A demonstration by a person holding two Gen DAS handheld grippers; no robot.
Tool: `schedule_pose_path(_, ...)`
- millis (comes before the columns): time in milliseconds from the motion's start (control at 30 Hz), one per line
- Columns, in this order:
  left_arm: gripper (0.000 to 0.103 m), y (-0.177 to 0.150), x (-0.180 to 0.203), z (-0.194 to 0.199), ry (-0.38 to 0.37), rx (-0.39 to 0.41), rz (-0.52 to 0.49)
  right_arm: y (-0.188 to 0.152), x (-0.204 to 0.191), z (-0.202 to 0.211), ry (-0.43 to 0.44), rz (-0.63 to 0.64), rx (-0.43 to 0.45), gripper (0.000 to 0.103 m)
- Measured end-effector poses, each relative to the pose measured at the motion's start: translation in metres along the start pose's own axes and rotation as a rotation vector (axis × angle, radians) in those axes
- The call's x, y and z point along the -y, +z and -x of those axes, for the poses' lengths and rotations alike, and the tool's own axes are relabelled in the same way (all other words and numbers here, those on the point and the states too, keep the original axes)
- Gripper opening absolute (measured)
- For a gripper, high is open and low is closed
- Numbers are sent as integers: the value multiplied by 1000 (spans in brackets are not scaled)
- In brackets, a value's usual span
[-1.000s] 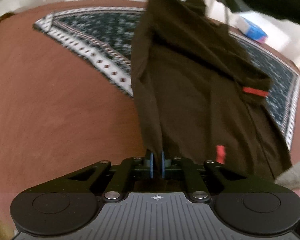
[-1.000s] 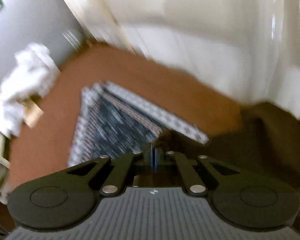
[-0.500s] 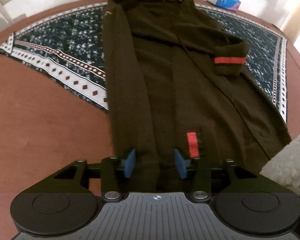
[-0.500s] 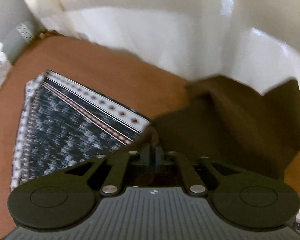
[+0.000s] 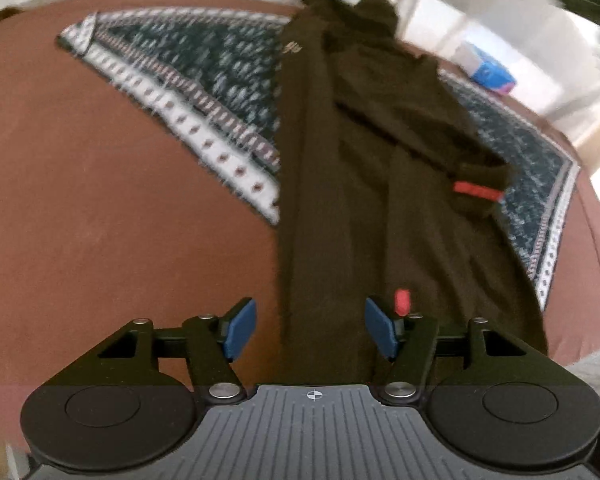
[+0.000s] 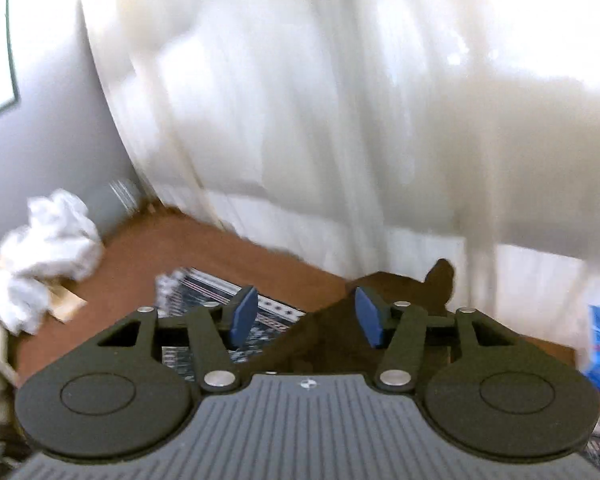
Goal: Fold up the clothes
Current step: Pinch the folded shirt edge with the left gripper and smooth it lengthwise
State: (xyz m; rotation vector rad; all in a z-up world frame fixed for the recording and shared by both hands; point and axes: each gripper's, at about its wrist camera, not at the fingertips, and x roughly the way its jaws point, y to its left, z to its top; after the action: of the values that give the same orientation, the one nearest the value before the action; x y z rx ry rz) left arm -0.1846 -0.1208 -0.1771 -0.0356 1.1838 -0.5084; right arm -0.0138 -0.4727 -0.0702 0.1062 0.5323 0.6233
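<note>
Reddish-brown table (image 5: 100, 208) surface nearest. Left gripper (image 5: 310, 326) jaws wide apart, just opened, dark brown garment (image 5: 364, 184) lying loose between them, untouched. Garment stretches lengthwise over a patterned blue-white cloth (image 5: 204, 80). Right gripper (image 6: 306, 316) raised, jaws just opened, nothing held. Beyond: blue box (image 5: 490, 74), crumpled white heap (image 6: 44, 252), pale curtains (image 6: 340, 120), grey wall (image 6: 48, 128).

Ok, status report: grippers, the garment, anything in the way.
Left gripper open, right gripper open, jaws of both just been opening. Brown garment released, lying long across the rug. Nothing in the way.
</note>
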Motion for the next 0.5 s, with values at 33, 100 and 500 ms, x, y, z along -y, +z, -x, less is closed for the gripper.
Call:
schedule_pose_path(33,74,-3,-1,-2,-5,-7,14,-2,-3,27,3,-14,22,61)
schedule_pose_path(100,74,-7,0,-9,-41,-31,32,-11,-9,73,-2,-39,42,71)
schedule_pose_path(500,79,-17,47,-23,-108,-104,-102,-172,-13,65,-86,-434,-253,72)
